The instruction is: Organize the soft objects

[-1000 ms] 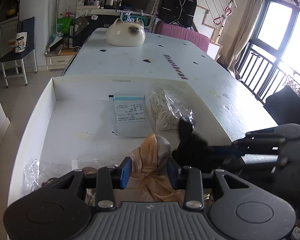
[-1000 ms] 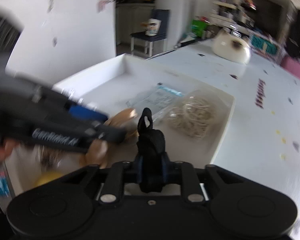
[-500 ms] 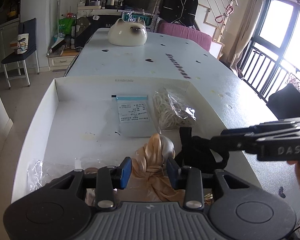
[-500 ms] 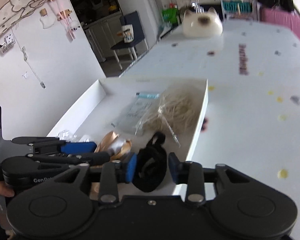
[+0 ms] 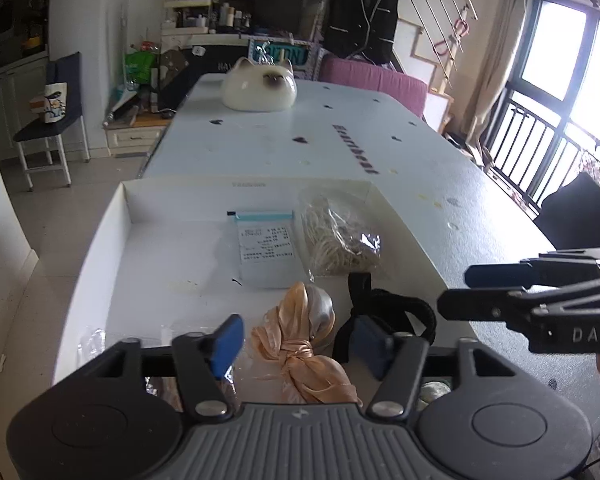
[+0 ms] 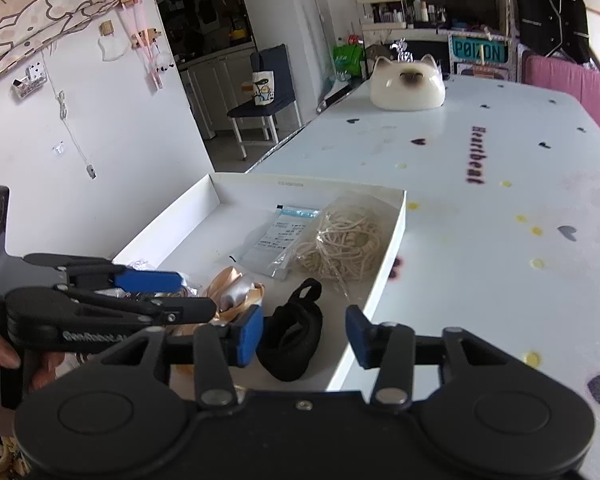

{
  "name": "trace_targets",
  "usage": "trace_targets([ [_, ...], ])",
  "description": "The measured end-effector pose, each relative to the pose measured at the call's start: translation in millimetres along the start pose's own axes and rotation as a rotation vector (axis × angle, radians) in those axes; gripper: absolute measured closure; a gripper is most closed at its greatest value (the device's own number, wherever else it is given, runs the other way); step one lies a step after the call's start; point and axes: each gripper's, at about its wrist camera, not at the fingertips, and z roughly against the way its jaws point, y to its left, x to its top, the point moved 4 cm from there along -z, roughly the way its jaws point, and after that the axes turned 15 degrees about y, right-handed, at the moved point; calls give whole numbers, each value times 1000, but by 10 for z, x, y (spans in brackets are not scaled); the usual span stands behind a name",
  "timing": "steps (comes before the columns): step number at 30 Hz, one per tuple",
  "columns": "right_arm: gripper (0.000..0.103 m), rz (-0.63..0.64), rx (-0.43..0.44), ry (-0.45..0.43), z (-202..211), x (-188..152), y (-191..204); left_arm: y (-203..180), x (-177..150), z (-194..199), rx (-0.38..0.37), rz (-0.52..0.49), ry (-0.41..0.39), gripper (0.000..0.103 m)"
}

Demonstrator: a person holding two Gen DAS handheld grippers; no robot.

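A peach satin cloth (image 5: 300,344) tied in a knot lies in the white box (image 5: 108,220), between the open jaws of my left gripper (image 5: 296,344). A black fabric band (image 5: 384,312) lies beside it on the right, near the box's right wall. In the right wrist view the black band (image 6: 296,336) lies loose in the box (image 6: 396,216), below the open, empty right gripper (image 6: 304,336). The peach cloth (image 6: 232,292) shows behind the left gripper's fingers (image 6: 148,280). The right gripper's fingers (image 5: 496,276) show at the right of the left wrist view.
The box also holds a clear bag of cream cord (image 5: 340,236), a flat labelled pouch (image 5: 266,248) and crinkled plastic (image 5: 96,340). A cat-shaped ceramic piece (image 5: 260,88) stands at the table's far end. A pink bench (image 6: 572,80) lines the far side.
My right gripper has opened and let go of the black band, which now lies in the box, then pulled back right. My left gripper has opened wider around the peach cloth.
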Motion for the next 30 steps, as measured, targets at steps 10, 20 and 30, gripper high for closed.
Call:
trace_targets([
  [10, 25, -10, -51, -98, 310, -172, 56, -47, -112, 391, 74, 1, -92, 12],
  [20, 9, -54, -92, -175, 558, -368, 55, -210, -292, 674, 122, -28, -170, 0],
  [30, 0, -90, -159, -244, 745, -675, 34, -296, -532, 749, 146, -32, -220, 0],
])
